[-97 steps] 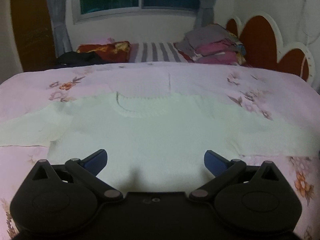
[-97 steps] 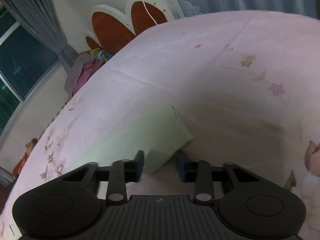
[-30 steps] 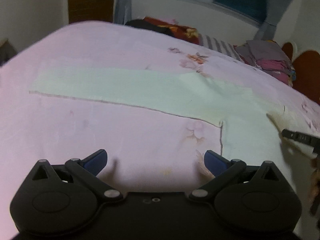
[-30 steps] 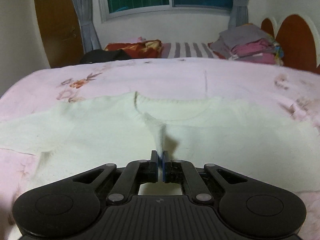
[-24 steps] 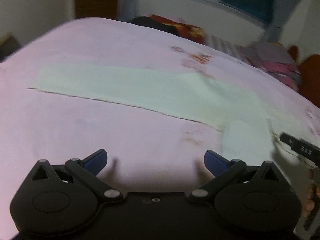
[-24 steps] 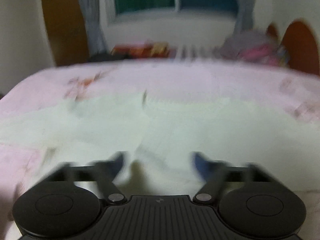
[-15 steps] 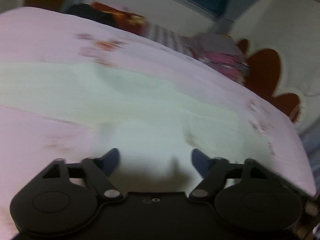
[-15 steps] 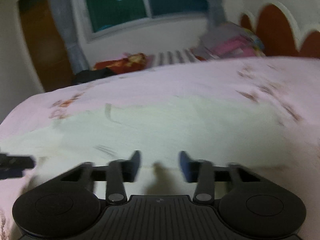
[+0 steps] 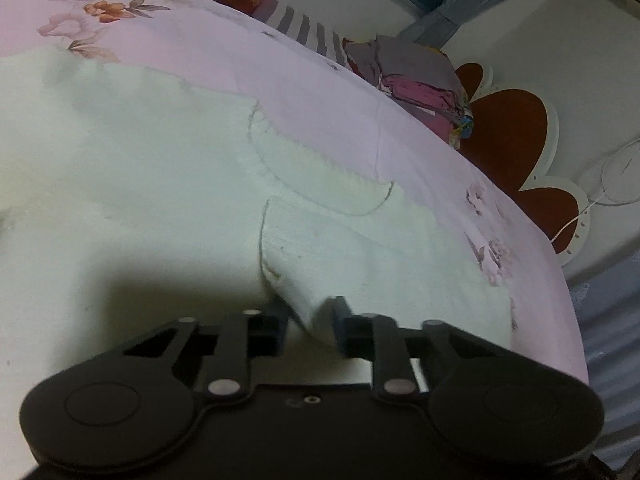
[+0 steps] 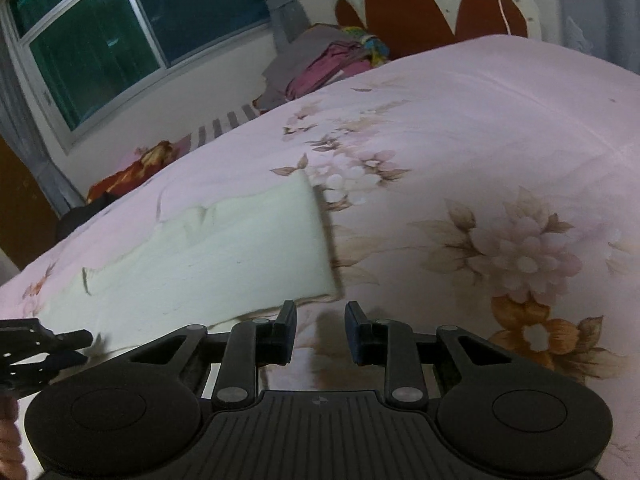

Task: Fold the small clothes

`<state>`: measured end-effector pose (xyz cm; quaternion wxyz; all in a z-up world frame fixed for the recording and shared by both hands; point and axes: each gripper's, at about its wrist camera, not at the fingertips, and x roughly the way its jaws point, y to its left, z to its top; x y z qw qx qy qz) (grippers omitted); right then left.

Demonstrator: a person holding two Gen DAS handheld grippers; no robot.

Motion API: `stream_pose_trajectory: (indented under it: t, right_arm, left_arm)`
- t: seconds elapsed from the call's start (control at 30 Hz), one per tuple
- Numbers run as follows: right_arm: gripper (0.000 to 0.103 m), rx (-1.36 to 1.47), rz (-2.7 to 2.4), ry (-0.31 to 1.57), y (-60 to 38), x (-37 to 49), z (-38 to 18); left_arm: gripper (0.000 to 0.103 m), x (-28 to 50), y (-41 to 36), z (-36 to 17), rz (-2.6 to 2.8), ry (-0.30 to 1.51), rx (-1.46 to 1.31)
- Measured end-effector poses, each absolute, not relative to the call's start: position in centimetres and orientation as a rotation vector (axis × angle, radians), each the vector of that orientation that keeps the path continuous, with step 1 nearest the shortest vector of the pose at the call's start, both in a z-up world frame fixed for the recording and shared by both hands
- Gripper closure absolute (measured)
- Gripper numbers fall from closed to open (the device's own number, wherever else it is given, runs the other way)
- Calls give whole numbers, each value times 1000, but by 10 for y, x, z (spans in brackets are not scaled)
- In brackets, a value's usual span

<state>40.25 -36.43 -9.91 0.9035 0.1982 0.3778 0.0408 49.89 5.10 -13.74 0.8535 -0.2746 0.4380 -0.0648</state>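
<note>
A pale white knit sweater [image 9: 168, 184] lies flat on the pink floral bedspread [image 9: 304, 92]. Its round neckline [image 9: 320, 172] faces the headboard. A sleeve is folded across the chest. My left gripper [image 9: 310, 314] is partly closed around a raised fold of that sleeve, with cloth between the jaws. In the right wrist view the sleeve cuff [image 10: 320, 236] ends just ahead of my right gripper [image 10: 320, 330], which is open, empty and low over the bedspread. The left gripper also shows in the right wrist view [image 10: 44, 344] at the lower left.
A pile of folded clothes [image 9: 416, 76] sits by the red and white headboard [image 9: 516, 148]. More clothes [image 10: 132, 172] lie along the far edge under the window [image 10: 132, 32]. The bed's right edge [image 9: 568, 320] drops off close by.
My right gripper let go of the sleeve it had carried over the chest, opened and swung right to the cuff. My left gripper swung right onto the sweater and closed in on the folded sleeve.
</note>
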Motion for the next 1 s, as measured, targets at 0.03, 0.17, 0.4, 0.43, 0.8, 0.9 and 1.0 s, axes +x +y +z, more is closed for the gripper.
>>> stream_pose_trajectory:
  t: [0.03, 0.17, 0.4, 0.43, 0.8, 0.9, 1.0]
  right_arm:
    - [75, 412, 86, 783, -365, 402, -99]
    - [75, 408, 106, 796, -362, 397, -92]
    - [75, 365, 199, 809, -328, 405, -88]
    - [75, 354, 210, 812, -322, 407, -88]
    - [75, 269, 187, 864, -297, 429, -107]
    - [76, 257, 154, 874, -298, 432, -109]
    - [76, 247, 135, 879, -299, 433, -110]
  left_arm:
    - [94, 500, 50, -139, -137, 916, -573]
    - [100, 496, 60, -131, -167, 858, -573]
    - [100, 466, 105, -95, -133, 752, -536]
    - [100, 463, 112, -94, -121, 748, -537]
    - [100, 447, 150, -98, -57, 746, -551]
    - [100, 447, 153, -104, -48, 757, -549]
    - [100, 446, 153, -106, -39, 755, -544]
